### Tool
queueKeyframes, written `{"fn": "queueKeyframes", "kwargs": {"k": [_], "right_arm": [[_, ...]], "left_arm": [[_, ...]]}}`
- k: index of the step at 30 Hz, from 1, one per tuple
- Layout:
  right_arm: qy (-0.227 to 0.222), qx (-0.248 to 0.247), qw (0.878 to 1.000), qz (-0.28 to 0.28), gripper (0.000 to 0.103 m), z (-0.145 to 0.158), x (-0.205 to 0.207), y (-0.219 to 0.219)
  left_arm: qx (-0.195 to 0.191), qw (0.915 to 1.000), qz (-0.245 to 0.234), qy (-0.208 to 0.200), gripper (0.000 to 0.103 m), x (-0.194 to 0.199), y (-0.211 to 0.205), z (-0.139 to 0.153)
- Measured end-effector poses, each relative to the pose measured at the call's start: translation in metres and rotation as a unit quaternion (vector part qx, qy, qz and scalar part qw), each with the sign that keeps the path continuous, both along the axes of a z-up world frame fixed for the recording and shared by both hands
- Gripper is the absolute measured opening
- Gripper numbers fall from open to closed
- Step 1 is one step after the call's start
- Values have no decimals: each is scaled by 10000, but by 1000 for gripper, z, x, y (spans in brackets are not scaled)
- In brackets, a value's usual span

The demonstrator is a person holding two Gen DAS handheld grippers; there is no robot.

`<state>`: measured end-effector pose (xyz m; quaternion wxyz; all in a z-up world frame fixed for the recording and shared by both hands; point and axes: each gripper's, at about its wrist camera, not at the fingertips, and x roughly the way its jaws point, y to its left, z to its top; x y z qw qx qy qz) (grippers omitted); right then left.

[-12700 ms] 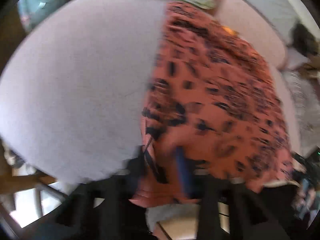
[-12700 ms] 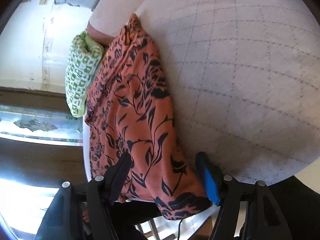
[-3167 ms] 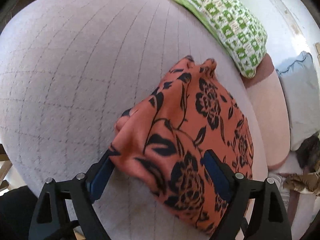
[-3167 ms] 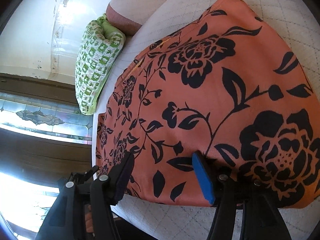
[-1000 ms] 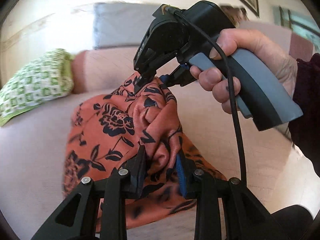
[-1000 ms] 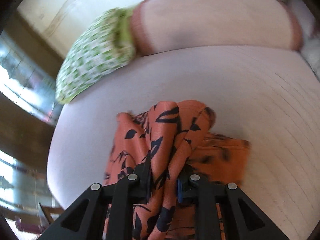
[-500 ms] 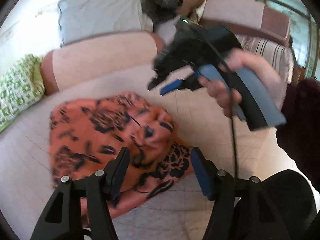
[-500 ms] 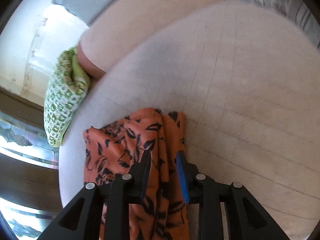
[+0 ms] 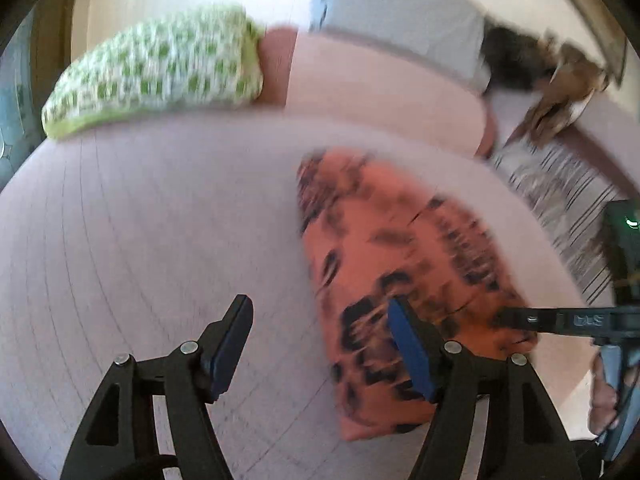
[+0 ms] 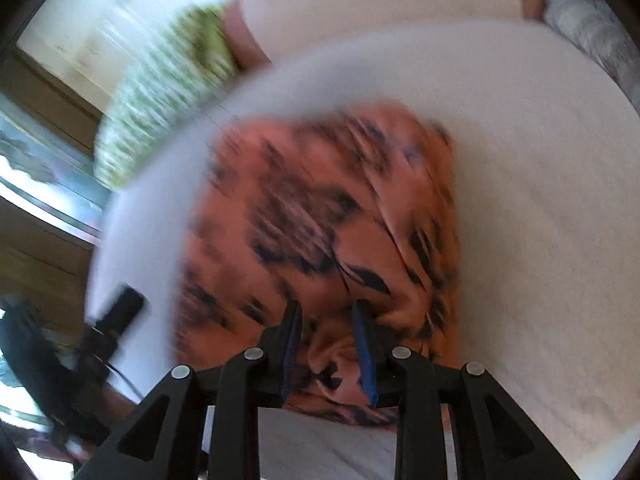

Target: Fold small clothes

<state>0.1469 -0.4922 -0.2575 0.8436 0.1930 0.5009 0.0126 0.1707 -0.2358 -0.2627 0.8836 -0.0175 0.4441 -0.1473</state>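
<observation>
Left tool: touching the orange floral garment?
Cannot tell. Left wrist view: left tool open, one finger overlapping the orange floral garment; blur hides any contact.

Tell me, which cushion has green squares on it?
The green-and-white patterned cushion at the far left end of the sofa. The grey-blue cushion beside it, further right, is plain.

We see both views smeared by motion: the garment's (image 9: 400,264) print is unreadable, and the cushion (image 10: 160,92) is mere streaks. The right gripper (image 9: 516,320) runs off the left view's edge.
</observation>
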Motion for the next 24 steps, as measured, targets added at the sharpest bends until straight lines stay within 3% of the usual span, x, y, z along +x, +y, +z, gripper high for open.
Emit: {"fn": "queueKeyframes", "kwargs": {"k": [2, 7, 13, 17, 20, 24], "right_arm": [[-61, 65, 10000, -23, 27, -8, -16, -7], [205, -237, 9995, 0, 26, 5, -38, -10], [179, -708, 9967, 362, 30, 33, -40, 19], [1110, -858, 9886, 552, 29, -7, -33, 14], [1017, -583, 9923, 392, 29, 16, -37, 6], [503, -637, 9961, 348, 29, 64, -30, 6]], "left_arm": [[527, 9985, -67, 105, 71, 2, -4, -16], [794, 9962, -208, -284, 71, -9, -4, -16], [349, 9992, -147, -147, 71, -3, 12, -20], [506, 9978, -352, -248, 72, -7, 11, -22], [577, 9970, -356, -361, 72, -6, 13, -18], [61, 9976, -271, -639, 72, -8, 22, 2]]}}
